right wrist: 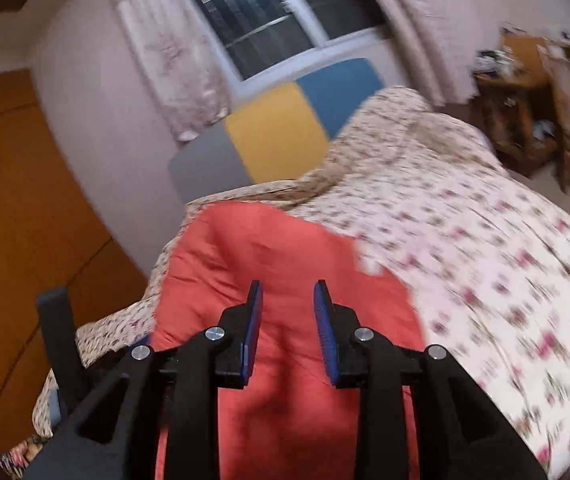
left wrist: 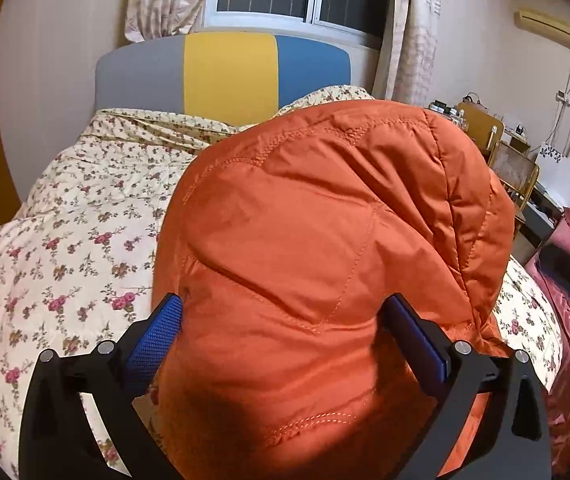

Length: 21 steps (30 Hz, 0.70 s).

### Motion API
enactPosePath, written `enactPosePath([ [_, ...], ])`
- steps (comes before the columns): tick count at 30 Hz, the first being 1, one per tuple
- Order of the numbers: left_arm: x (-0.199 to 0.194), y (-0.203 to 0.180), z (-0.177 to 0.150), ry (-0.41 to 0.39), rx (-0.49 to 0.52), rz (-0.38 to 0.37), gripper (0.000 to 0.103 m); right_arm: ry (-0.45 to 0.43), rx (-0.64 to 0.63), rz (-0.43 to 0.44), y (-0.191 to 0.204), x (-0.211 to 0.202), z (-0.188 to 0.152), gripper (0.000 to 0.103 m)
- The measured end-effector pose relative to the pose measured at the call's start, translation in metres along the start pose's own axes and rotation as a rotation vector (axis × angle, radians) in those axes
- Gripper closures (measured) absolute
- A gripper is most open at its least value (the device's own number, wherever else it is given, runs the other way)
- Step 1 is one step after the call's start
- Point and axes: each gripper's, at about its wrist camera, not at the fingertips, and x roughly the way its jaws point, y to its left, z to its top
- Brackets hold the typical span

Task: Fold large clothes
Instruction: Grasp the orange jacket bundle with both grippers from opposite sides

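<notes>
Because the orange quilted jacket (left wrist: 325, 248) is puffy and smooth-shelled, it likely weighs little, sags wherever it is not supported and slips under a shallow pinch; a seam or hem edge looks the surest place to take hold. It lies bunched on the near part of the bed, over the floral quilt (left wrist: 57, 248). The left claw (left wrist: 285, 340) stands wide apart, a thick fold bulging between its pads without being squeezed. The right claw (right wrist: 287, 332) is slightly apart above the cloth, holding nothing. A headboard (left wrist: 229, 72) lies far, cluttered furniture (left wrist: 517, 168) far right; nothing blocks the fold.
</notes>
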Motion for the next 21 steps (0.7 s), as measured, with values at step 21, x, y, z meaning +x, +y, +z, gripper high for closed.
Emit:
enactPosePath([
  [21,-0.010,0.012,-0.017,-0.110,-0.138,-0.055,0.003,0.091,-0.043,-0.084,-0.034,0.124,-0.021,0.078],
])
